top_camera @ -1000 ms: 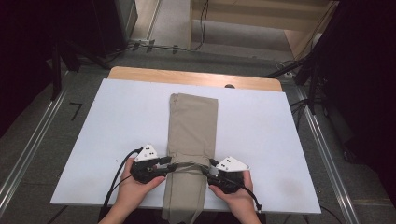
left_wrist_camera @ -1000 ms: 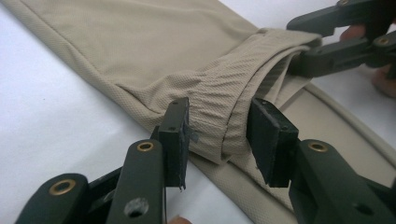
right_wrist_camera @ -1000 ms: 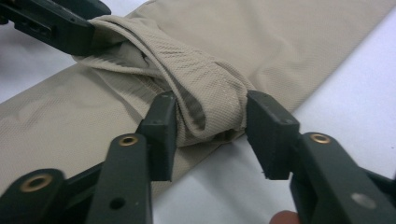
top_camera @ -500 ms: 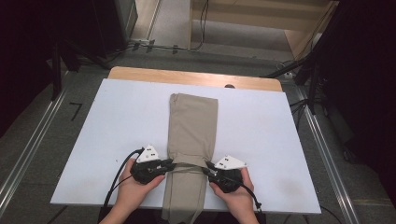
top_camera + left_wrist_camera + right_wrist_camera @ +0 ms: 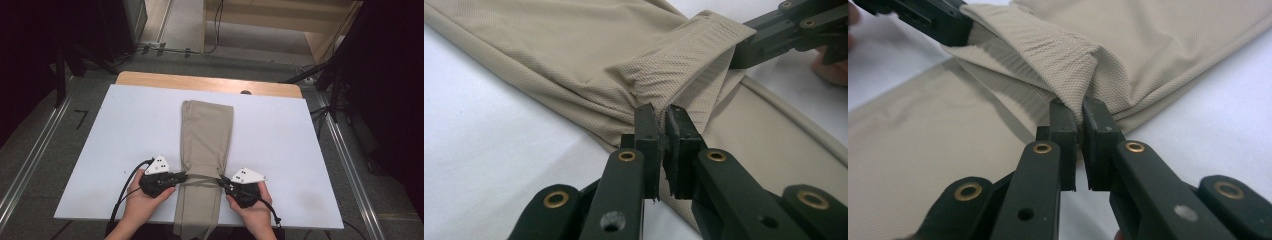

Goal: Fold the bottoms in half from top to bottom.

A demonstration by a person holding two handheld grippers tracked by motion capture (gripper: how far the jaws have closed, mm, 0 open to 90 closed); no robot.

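High view: folded tan cloth (image 5: 206, 150) pinched at both edges near the front of the table

The cloth lies lengthwise down the middle of the white table top (image 5: 110, 130), its near end hanging over the front edge. The left gripper (image 5: 181, 177) has just closed its jaws on the cloth's left edge, and the right gripper (image 5: 224, 183) on its right edge; a fold of fabric sits clamped between each pair, slightly raised between them

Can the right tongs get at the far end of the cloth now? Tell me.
Probably not yet. The right tongs have just been closing and now pinch the cloth near its near end, as do the left tongs; the far end lies well beyond.
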